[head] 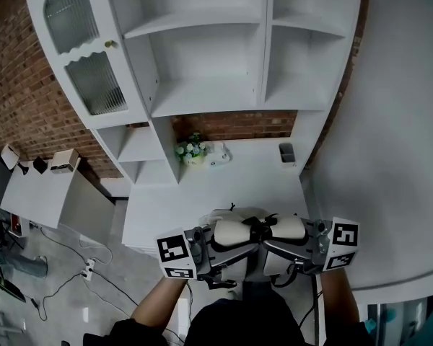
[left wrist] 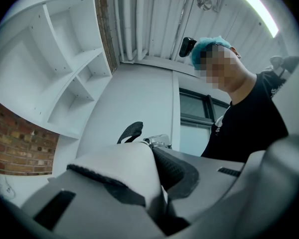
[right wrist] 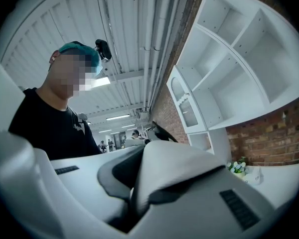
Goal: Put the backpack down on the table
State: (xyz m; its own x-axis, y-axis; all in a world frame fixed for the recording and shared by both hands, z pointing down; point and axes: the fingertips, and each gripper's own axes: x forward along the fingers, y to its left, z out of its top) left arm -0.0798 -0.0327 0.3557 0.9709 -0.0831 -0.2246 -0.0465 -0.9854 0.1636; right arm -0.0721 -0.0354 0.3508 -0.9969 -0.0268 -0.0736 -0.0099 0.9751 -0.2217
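Note:
In the head view a white backpack (head: 247,220) hangs between my two grippers over the near edge of the white table (head: 202,186). My left gripper (head: 227,249) is shut on the backpack's left shoulder strap (head: 231,233). The right gripper (head: 278,249) is shut on the right shoulder strap (head: 287,228). In the left gripper view the left gripper (left wrist: 154,188) clamps a white padded strap (left wrist: 124,166) with black mesh backing. In the right gripper view the right gripper (right wrist: 137,188) pinches the same kind of strap (right wrist: 174,166). The backpack's lower part is hidden behind the grippers and my body.
A white shelf unit (head: 209,56) stands on the back of the table against a brick wall. On the table's back are a small pot of flowers (head: 191,150), a white object (head: 218,155) and a dark cup (head: 286,152). A low white cabinet (head: 36,193) stands at left, cables on the floor.

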